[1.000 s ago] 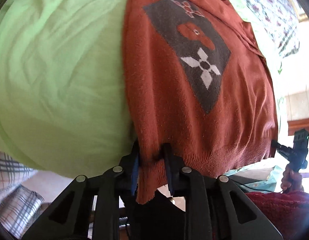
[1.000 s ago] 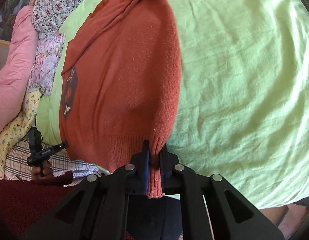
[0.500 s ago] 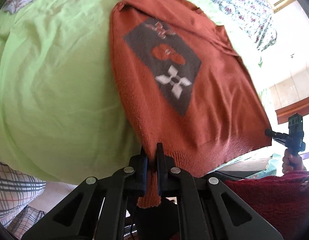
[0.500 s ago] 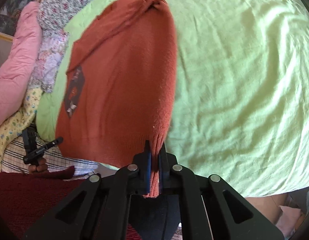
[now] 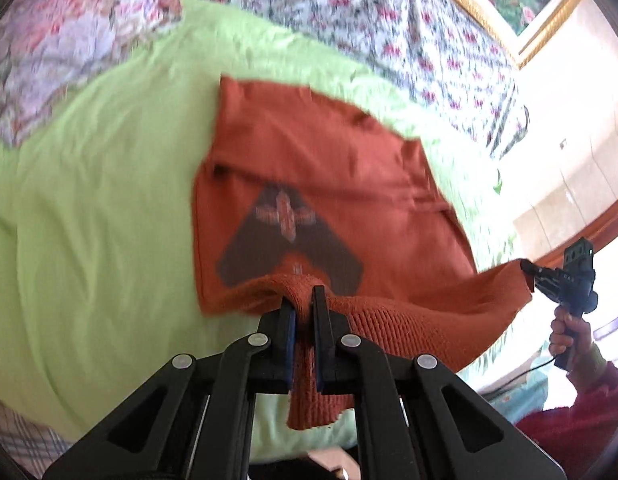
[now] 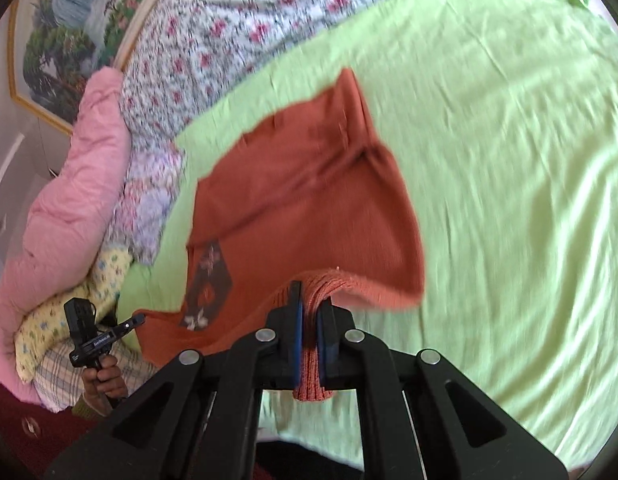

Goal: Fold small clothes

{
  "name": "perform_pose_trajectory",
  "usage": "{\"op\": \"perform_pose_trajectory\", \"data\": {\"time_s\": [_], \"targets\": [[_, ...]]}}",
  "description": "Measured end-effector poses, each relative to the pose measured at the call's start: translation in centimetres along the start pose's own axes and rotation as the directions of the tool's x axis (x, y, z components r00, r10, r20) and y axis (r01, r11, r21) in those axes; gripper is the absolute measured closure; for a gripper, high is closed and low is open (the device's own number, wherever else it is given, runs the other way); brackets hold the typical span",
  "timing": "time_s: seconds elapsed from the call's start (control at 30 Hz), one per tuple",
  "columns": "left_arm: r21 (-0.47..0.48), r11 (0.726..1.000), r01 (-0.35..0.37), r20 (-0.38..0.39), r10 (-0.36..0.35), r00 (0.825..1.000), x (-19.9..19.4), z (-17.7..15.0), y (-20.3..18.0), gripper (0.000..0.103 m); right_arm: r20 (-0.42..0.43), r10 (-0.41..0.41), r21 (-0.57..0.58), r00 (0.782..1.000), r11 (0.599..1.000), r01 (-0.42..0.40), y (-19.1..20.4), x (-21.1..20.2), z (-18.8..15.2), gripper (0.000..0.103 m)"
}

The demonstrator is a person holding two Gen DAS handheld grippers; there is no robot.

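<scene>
- Nearest in the left wrist view, the black two-finger left gripper [image 5: 303, 308] is clamped on the ribbed hem of one rust-orange knitted sweater [image 5: 309, 184]; a short tab of ribbing hangs below the closed jaws toward the camera.
- In the right wrist view, the black two-finger right gripper [image 6: 309, 308] likewise pinches the ribbed hem of the sweater [image 6: 301, 184], with a bunched strip of knit passing between the jaws and hanging out below them.
- The two grippers hold opposite bottom corners, so the hem spans between them: seen from the left, it runs off to the right to the right gripper [image 5: 549, 280], held in the person's right hand [image 5: 569, 336]; seen from the right, it runs left to the left gripper [image 6: 125, 326], held in the left hand [image 6: 105, 380].
- The hem is raised and curled over toward the chest of the garment, covering the lower part of a dark grey diamond patch [image 5: 289, 244] with an orange cross motif; the same patch [image 6: 208, 280] shows from the right with a white flower shape at its near end.
- The sweater's long axis runs away from the jaws, hem nearest and shoulders farthest; its upper part lies on a light green bedsheet [image 5: 101, 208], also seen wide and wrinkled from the right [image 6: 509, 160].
- Beyond the sheet lies a white floral-print cloth [image 5: 349, 20].
- From the right, a pink quilted blanket [image 6: 65, 200] and a yellow patterned pillow [image 6: 69, 304] lie at the far left edge, and one framed landscape picture [image 6: 69, 32] hangs behind.
</scene>
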State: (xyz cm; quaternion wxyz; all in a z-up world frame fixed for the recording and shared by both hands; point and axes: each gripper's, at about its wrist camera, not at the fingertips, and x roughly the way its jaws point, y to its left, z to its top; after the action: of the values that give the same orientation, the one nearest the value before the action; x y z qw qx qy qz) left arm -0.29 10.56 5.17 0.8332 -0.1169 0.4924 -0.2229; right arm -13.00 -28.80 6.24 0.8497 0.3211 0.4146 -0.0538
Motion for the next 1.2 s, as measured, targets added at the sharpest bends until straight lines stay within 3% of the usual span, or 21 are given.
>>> {"op": "perform_pose_trajectory", "data": {"time_s": [0.27,0.47,0.87,1.2], "targets": [[-0.016,0.998,-0.062,0.12,0.064,0.991,3.0,8.7,0.8,0.099,0.087,-0.005,-0.06,0.996,0.998,0.011,1.4,3.7,7.9,0.097],[-0.053,0.996,-0.068,0.154,0.076,0.985,6.6,13.8,1.7,0.099,0.119,-0.027,-0.073,0.993,0.997,0.036,1.0,6.8,13.4,0.097],[-0.102,0.987,-0.123,0.122,0.135,0.983,13.5,20.3,4.1,0.099,0.078,-0.036,-0.072,0.996,0.997,0.042,-1.2,14.1,20.0,0.097],[-0.123,0.963,-0.241,0.036,0.247,0.968,20.4,22.1,6.8,0.097,-0.023,-0.142,-0.127,0.99,0.982,0.138,-3.5,21.4,23.0,0.096]]}}
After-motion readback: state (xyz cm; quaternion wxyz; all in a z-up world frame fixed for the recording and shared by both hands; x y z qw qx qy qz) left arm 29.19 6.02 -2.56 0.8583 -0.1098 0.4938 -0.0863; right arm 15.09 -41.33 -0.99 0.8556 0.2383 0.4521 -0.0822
